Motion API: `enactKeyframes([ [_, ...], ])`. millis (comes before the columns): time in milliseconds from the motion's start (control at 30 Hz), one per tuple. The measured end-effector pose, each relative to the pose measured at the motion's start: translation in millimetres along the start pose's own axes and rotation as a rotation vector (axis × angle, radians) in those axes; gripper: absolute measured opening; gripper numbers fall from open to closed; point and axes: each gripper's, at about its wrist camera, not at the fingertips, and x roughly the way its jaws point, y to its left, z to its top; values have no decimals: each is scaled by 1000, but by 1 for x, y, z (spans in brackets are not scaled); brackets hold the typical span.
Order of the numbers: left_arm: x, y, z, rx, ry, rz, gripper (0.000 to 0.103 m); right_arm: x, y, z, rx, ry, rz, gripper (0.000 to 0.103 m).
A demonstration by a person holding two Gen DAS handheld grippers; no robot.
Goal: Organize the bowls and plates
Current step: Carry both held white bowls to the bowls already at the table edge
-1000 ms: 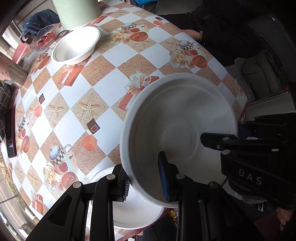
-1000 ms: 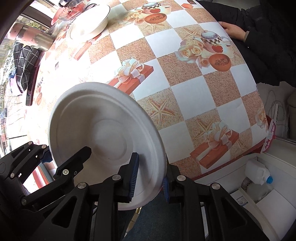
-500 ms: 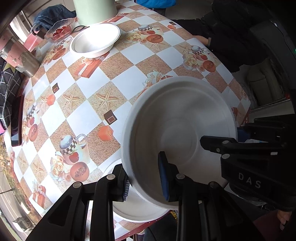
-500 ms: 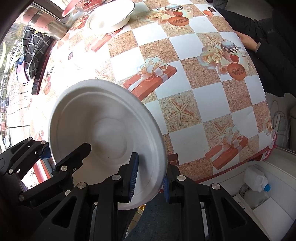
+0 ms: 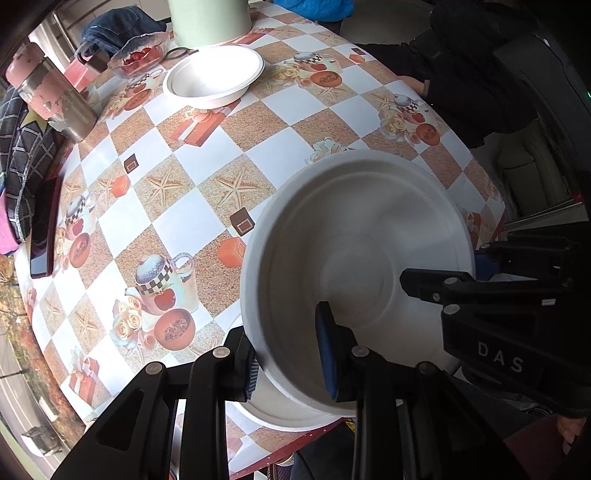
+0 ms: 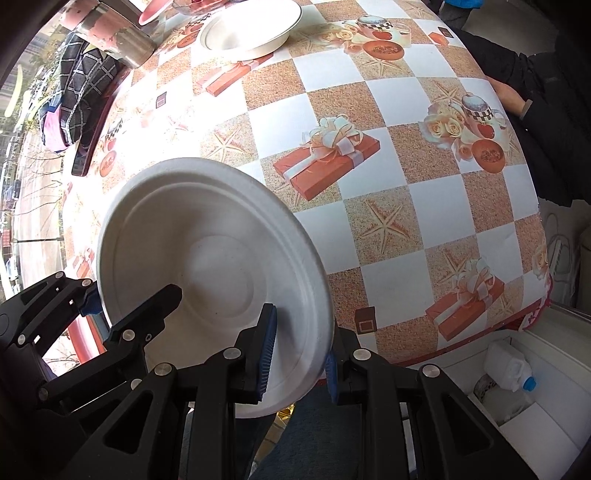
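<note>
One white paper plate [image 5: 354,236] hangs tilted above the near table edge, gripped from both sides. My left gripper [image 5: 288,356] is shut on its near rim, and my right gripper [image 5: 476,269] is shut on the opposite rim. In the right wrist view the same plate [image 6: 207,251] sits in my right gripper [image 6: 299,354], with the left gripper [image 6: 107,302] on the far rim. Another white plate [image 5: 280,417] lies on the table under the held one. A white bowl [image 5: 214,75] stands at the far side, also seen as the bowl [image 6: 251,26].
A pink and steel tumbler [image 5: 51,99], a glass dish of red fruit [image 5: 138,55] and a pale green container [image 5: 208,20] stand at the back. A dark phone [image 5: 44,229] and plaid cloth [image 5: 22,155] lie left. A person's hand [image 6: 508,96] rests on the right edge.
Both grippers have carried the plate together a little way along the near table edge and rolled slightly. The far bowl has shifted rightward in both views. Both grips are unchanged.
</note>
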Motion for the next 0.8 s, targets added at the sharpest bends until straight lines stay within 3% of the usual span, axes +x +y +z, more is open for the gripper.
enactKeyframes([
  [800, -7, 29, -39, -58, 11, 19, 30, 10, 49, -13, -103, 31, 8, 25],
])
